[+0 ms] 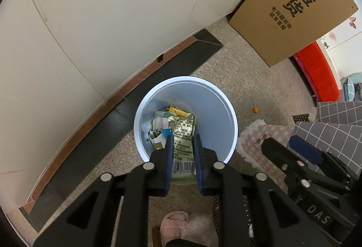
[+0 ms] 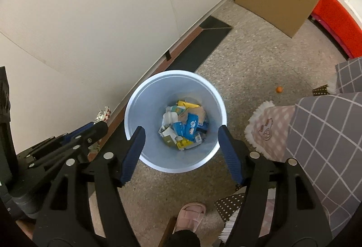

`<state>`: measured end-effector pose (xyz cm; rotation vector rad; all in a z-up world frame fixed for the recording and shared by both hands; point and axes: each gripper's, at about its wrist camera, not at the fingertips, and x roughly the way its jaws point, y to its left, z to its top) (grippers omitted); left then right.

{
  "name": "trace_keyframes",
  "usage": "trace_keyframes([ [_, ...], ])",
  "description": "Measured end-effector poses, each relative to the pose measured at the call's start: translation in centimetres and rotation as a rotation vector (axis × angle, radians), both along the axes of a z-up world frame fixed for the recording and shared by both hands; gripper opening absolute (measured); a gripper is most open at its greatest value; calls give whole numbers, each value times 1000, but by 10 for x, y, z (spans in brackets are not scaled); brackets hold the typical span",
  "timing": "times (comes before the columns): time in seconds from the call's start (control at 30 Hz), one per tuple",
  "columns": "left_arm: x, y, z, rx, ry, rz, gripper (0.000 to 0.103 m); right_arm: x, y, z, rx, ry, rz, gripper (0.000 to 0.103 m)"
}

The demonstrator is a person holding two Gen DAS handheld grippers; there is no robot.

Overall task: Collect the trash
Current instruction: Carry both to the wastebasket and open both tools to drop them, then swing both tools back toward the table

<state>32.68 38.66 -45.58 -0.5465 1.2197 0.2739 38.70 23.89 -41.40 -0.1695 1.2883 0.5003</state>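
Both of your grippers hang over the pale blue bin (image 2: 175, 120), the landmark for everything below; it stands on the speckled floor (image 2: 248, 61) just beside the cream wall (image 2: 90, 20).

Step in hand: dropping trash into the bin. Your left gripper (image 1: 182, 156) is clamped on a green-and-white snack wrapper (image 1: 183, 147), its blue pads pressing either side. The wrapper hangs above the bin's near rim, its upper end reaching over the opening. Your right gripper (image 2: 181, 143) has its fingers spread wide with nothing between them, and through the gap you look straight down into the bin.

Next move, as a judgement: the left fingers need to part so the wrapper falls. Since it sits close to the near rim, carrying it a little farther toward the bin's middle first would guard against it sliding down outside.

The wrapper is flat, glossy and creased, printed with text and a barcode at its near end. It looks light and limp, so it may cling to a pad.

Inside the bin lies mixed paper and packets (image 2: 183, 127) in blue, white and yellow. A small orange ball (image 2: 279, 89) rests on the floor to the bin's right, well apart.
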Motion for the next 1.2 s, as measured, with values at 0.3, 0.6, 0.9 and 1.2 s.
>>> trace_keyframes([
  [0.3,9,-12,26,19,-32,-32,18,-2,-20,42,51,-112,-77,67],
  [0.6,10,-25,71,39,-100,-47,70,-15,-49,98,176,-233,-201,71],
  [0.9,-14,-35,133,77,-190,-3,75,-34,-76,136,244,-258,-253,72],
  [1.2,-56,-62,214,138,-329,18,77,-71,-108,215,391,-340,-261,74],
])
